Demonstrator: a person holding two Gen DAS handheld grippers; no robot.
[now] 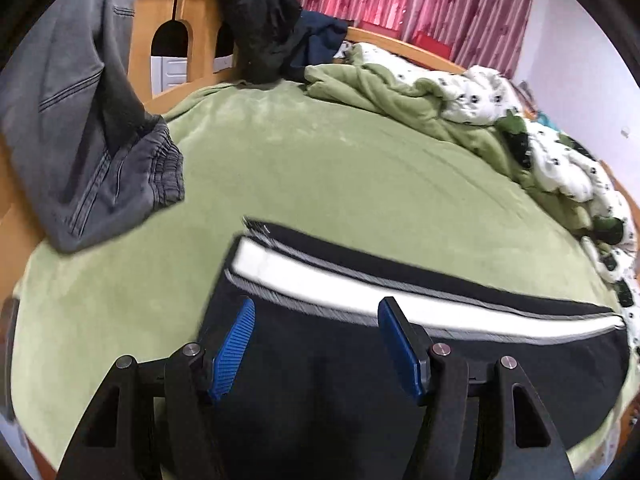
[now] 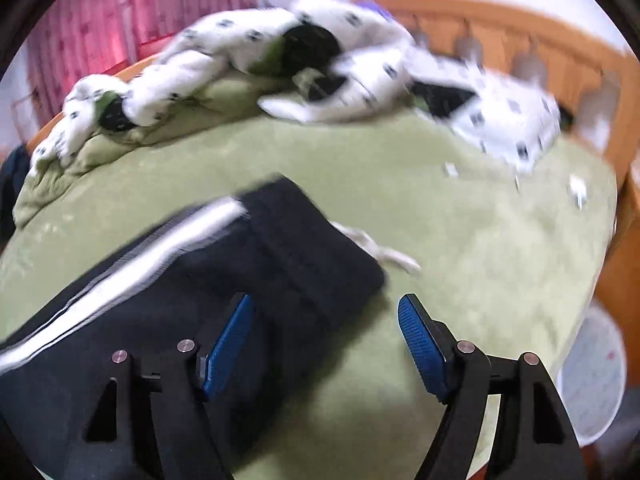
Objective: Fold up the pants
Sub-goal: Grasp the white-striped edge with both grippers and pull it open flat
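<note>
Black pants (image 1: pixel 360 360) with a white and grey side stripe lie folded flat on the green bed cover (image 1: pixel 320 168). My left gripper (image 1: pixel 316 316) hovers above their dark cloth near the stripe, its blue pads apart with nothing between them. In the right wrist view the same black pants (image 2: pixel 248 272) end in a wide waistband, with a white drawstring (image 2: pixel 380 250) poking out beside it. My right gripper (image 2: pixel 326 312) stands open over that waistband corner, its left pad above the cloth and its right pad above the cover, gripping nothing.
Grey jeans (image 1: pixel 80 128) hang over the wooden bed frame (image 1: pixel 160 28) at the left. Dark clothes (image 1: pixel 272 28) are piled at the far end. A rumpled white and green quilt (image 1: pixel 500 120) runs along the far side. A wooden headboard (image 2: pixel 540 40) rises at the right.
</note>
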